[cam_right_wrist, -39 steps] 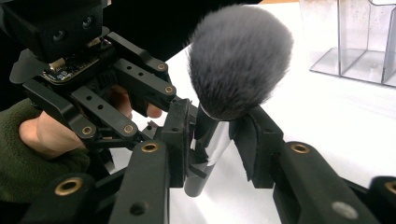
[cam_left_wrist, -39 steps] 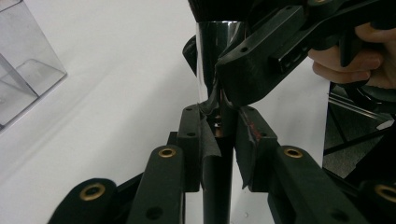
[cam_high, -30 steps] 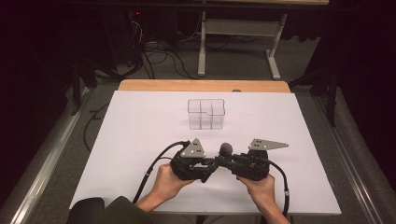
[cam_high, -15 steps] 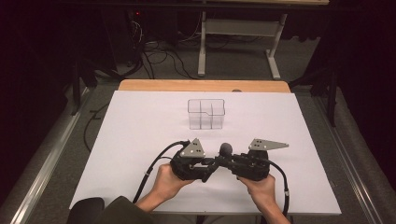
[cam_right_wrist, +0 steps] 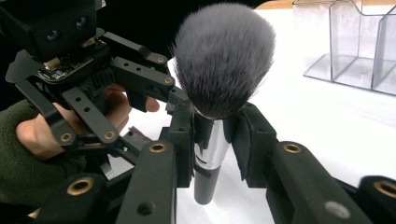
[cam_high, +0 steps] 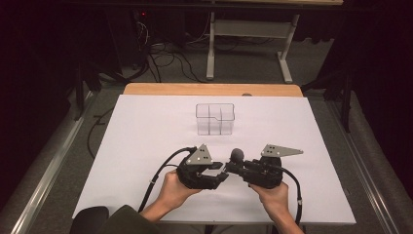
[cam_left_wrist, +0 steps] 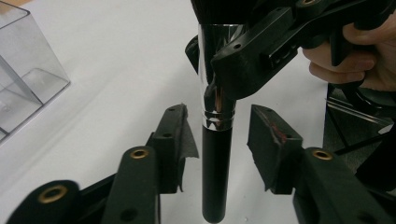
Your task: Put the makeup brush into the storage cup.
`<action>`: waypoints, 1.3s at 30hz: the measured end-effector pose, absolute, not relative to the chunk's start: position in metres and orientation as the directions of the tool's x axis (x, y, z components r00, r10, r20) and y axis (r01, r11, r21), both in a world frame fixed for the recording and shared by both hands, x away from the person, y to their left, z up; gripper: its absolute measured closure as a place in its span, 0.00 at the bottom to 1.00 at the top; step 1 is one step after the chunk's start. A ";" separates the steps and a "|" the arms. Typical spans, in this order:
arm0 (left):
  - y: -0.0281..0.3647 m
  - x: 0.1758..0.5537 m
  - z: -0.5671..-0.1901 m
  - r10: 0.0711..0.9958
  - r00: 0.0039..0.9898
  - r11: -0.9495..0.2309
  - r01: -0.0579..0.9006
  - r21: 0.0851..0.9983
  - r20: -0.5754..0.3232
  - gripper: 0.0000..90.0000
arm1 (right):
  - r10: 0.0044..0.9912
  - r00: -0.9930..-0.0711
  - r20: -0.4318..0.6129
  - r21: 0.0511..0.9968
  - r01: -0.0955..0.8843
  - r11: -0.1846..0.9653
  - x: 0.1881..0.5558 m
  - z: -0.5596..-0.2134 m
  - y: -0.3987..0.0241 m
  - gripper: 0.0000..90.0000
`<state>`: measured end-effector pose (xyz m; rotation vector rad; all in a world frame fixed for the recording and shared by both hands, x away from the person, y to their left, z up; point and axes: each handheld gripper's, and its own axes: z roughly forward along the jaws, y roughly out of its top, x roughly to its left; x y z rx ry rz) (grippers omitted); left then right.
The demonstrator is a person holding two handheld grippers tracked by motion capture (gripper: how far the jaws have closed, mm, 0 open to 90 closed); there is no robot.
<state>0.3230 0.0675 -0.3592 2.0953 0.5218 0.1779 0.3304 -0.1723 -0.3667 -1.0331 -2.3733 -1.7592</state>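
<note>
Black-handled brush [cam_right_wrist: 212, 140] upright in right gripper [cam_right_wrist: 215, 140] jaws (left gripper [cam_left_wrist: 217, 135] parted)

A makeup brush [cam_right_wrist: 219, 84] stands upright just above the white tabletop [cam_high: 146, 131], near its front edge. Its dome of dense bristles is dark grey with paler tips. Below sits a shiny silver ferrule, then a glossy black handle [cam_left_wrist: 215, 177] ending in a rounded butt that points straight down.
</note>
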 end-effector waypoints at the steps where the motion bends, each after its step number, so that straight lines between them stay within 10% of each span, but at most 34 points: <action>1: 0.068 0.323 -0.359 0.431 0.899 -0.470 0.298 0.831 -0.079 0.60 | 0.495 -0.782 0.380 0.849 0.507 0.149 0.330 -0.366 -0.173 0.81; 39: 0.116 0.328 -0.339 0.565 0.820 -0.423 0.384 0.821 -0.092 0.39 | 0.517 -0.778 0.356 0.851 0.498 0.163 0.331 -0.366 -0.177 0.81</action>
